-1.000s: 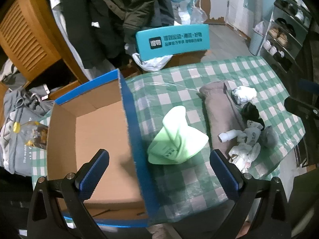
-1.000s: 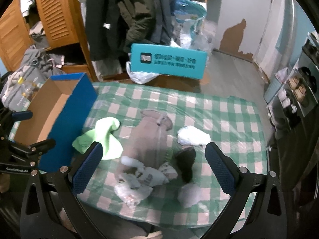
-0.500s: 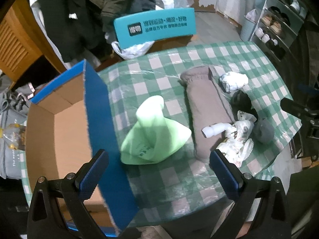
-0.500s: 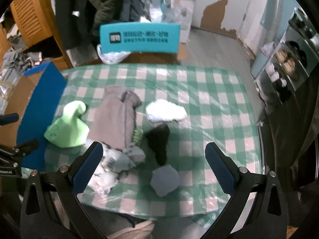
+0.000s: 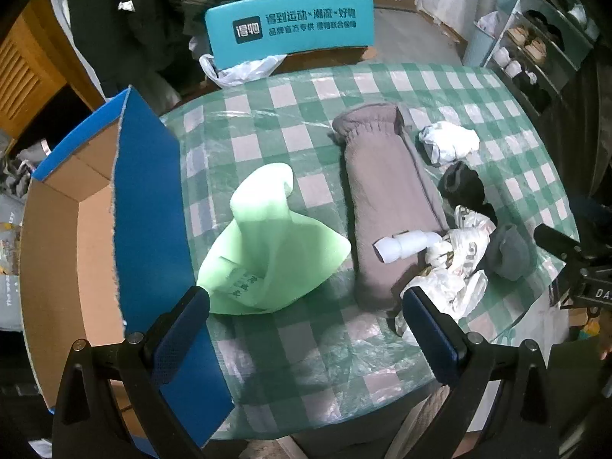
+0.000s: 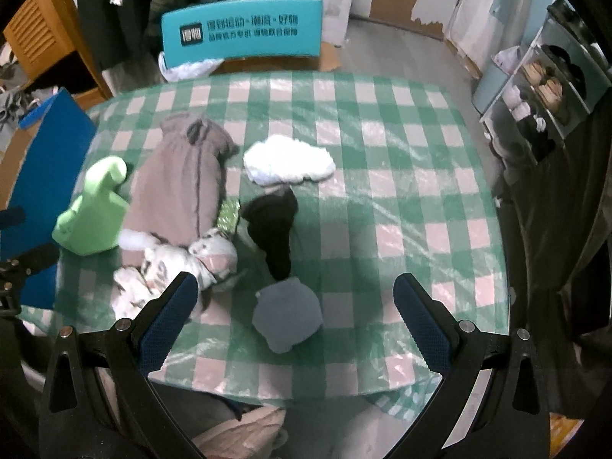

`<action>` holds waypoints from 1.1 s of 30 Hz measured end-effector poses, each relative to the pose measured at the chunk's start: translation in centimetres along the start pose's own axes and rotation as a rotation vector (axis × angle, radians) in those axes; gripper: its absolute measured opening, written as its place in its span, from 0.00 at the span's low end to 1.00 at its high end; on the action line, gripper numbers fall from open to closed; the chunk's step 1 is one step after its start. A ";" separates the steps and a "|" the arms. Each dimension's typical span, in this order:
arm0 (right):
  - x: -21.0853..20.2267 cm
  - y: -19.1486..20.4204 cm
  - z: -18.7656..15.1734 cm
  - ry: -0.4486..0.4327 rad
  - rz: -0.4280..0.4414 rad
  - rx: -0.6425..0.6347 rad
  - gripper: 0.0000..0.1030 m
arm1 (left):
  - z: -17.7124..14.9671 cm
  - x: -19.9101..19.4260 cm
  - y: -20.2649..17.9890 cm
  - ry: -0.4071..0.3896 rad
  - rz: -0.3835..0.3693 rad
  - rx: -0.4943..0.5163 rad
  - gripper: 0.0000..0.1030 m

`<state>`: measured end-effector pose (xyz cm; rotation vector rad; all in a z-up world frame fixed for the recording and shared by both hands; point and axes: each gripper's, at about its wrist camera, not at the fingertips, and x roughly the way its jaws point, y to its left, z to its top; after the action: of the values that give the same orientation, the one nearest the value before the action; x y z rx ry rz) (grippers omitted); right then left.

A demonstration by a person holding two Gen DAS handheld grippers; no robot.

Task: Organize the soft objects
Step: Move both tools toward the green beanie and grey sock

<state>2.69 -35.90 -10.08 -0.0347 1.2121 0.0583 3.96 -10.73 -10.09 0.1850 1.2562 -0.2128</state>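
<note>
Left jaws: the left gripper [image 5: 305,325] is held wide open and empty.
Nearest piece: a light green folded cloth [image 5: 273,246] is seen just ahead of the left jaws, its long axis pointing away.
Right jaws: the right gripper [image 6: 295,317] is spread wide, with a blue-grey balled sock [image 6: 287,316] between them.
Destination: an open blue-sided cardboard box [image 5: 149,206] is found left of the left jaws.
Nearer hand: the left is judged nearer to cloth and box.

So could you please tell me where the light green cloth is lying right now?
In the left wrist view the light green cloth lies on the checked tablecloth, between the blue cardboard box on its left and the long grey-brown garment on its right.
</note>
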 end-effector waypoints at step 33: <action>6.1 0.0 -2.5 0.159 0.027 -0.025 0.35 | 0.2 4.8 0.7 0.079 0.008 -0.054 0.99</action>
<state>2.50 -35.89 -16.62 -0.0455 1.3707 0.0964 5.72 -10.33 -14.62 0.1535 1.3379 -0.1659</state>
